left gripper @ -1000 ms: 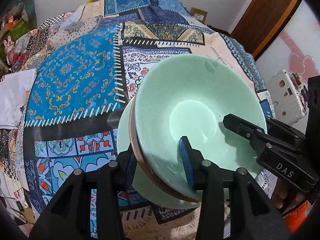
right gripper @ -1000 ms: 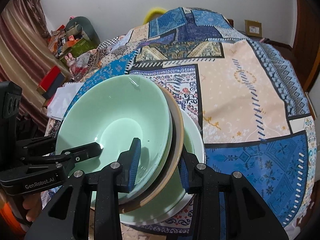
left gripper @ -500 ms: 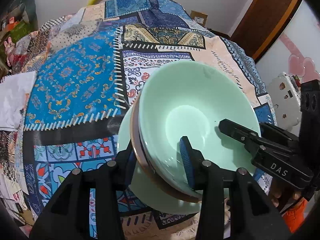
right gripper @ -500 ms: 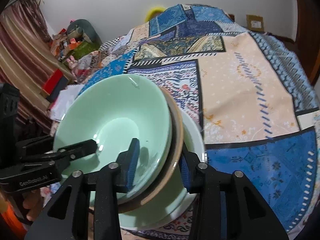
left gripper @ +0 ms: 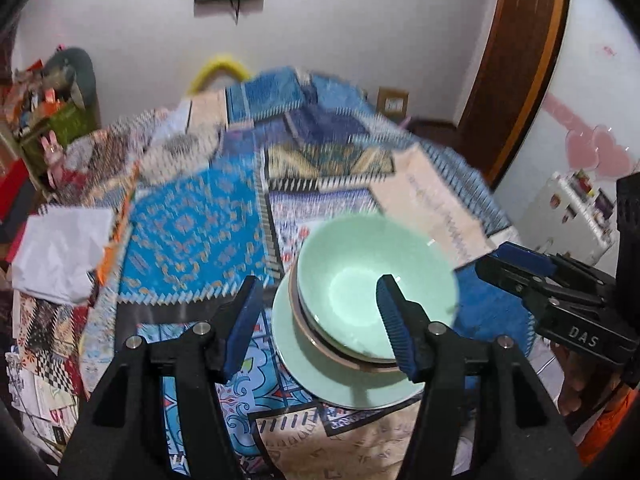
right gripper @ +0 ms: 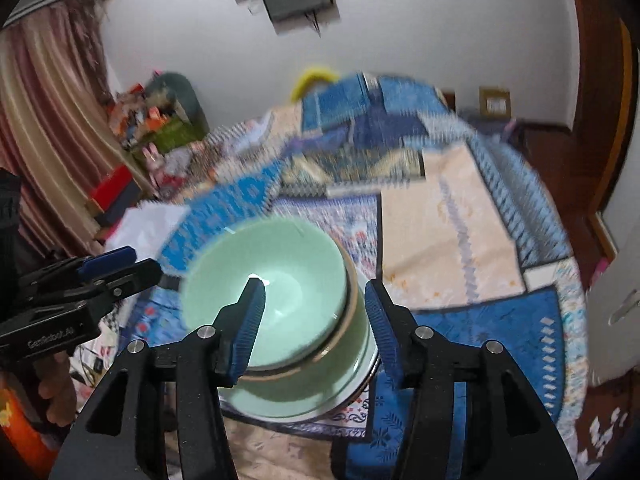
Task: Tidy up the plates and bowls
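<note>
Stack sits on patchwork-cloth worktop (left gripper: pixel 192 240): 1 pale green bowl (left gripper: pixel 372 280) nested in 1 brown-rimmed dish (left gripper: pixel 304 320), both on 1 green plate (left gripper: pixel 320 376). Left gripper (left gripper: pixel 316 324) & right gripper (right gripper: pixel 314 322): jaws spread, holding nothing, just above stack.

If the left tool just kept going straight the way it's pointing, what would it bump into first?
Probably the pale green ceramic bowl on top of the stack; the open left tool points at it. Depth is unclear, so it might pass over the rim.
</note>
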`<state>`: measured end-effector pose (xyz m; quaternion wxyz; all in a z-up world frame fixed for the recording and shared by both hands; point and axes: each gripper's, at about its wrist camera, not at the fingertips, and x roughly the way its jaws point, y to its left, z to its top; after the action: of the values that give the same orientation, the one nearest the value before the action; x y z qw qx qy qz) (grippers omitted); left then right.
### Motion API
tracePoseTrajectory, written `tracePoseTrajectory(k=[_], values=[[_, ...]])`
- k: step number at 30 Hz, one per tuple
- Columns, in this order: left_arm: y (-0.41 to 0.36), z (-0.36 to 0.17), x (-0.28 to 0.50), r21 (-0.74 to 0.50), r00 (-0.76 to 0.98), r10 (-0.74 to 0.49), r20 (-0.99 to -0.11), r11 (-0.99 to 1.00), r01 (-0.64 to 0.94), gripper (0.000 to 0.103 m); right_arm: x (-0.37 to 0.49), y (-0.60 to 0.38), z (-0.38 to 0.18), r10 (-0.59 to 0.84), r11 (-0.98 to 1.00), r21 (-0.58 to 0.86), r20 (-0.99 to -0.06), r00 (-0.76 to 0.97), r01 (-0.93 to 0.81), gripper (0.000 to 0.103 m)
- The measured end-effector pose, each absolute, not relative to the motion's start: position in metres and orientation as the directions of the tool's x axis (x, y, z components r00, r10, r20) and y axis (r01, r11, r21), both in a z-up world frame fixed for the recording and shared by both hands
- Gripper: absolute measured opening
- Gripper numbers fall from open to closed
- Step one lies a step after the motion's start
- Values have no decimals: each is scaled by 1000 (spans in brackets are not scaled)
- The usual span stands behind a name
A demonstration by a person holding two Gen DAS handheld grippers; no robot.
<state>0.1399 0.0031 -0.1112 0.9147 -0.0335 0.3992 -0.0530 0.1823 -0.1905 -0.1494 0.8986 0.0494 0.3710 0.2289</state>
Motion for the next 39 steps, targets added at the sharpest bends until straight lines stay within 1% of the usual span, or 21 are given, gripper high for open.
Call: tracePoseTrajectory(k=[1, 4, 8, 14, 15, 17, 18, 19, 22, 24, 26, 28, 29, 31, 39], values=[[3, -101, 133, -107, 696, -127, -706, 992, 72, 59, 176, -191, -140, 451, 889, 252, -626, 636, -383, 49], [4, -72, 112, -113, 756, -136, -641, 990, 83, 62, 152, -194, -107, 466, 882, 229, -546, 696, -411, 56], [3, -36, 83, -111, 828, -138, -544, 990, 92, 62, 125, -196, -75, 480, 876, 202, -451, 752, -438, 59], [4, 3, 43, -90, 912, -105, -396, 993, 76, 74, 91, -195, -39, 487, 873, 150, -314, 815, -464, 72], [4, 7, 38, -86, 920, -101, -379, 994, 74, 78, 88, -195, -37, 488, 873, 144, -302, 819, -466, 73], [5, 15, 28, -84, 935, -97, -342, 994, 73, 86, 80, -194, -30, 491, 871, 132, -271, 828, -473, 79], [5, 18, 24, -83, 942, -93, -323, 994, 69, 89, 78, -193, -28, 492, 870, 127, -260, 831, -476, 80], [5, 21, 20, -77, 947, -86, -308, 995, 65, 90, 76, -192, -26, 491, 871, 120, -245, 836, -477, 81], [4, 26, 10, -57, 959, -69, -274, 997, 55, 94, 70, -189, -22, 483, 876, 95, -209, 851, -473, 87], [5, 27, 8, -60, 962, -71, -265, 997, 57, 95, 68, -188, -21, 478, 878, 88, -192, 857, -470, 95], [6, 27, 6, -70, 963, -68, -262, 996, 52, 96, 64, -188, -20, 475, 880, 88, -179, 861, -467, 100], [9, 27, 6, -70, 966, -58, -253, 997, 41, 99, 59, -191, -20, 470, 883, 88, -165, 867, -461, 103], [9, 26, 4, -68, 968, -54, -246, 997, 38, 101, 59, -191, -20, 468, 884, 88, -162, 869, -460, 103], [8, 25, 3, -59, 972, -42, -232, 998, 29, 102, 60, -191, -20, 466, 885, 90, -164, 869, -457, 103], [5, 20, 0, -48, 973, -35, -229, 999, 25, 103, 63, -190, -22, 459, 888, 81, -171, 872, -452, 103]])
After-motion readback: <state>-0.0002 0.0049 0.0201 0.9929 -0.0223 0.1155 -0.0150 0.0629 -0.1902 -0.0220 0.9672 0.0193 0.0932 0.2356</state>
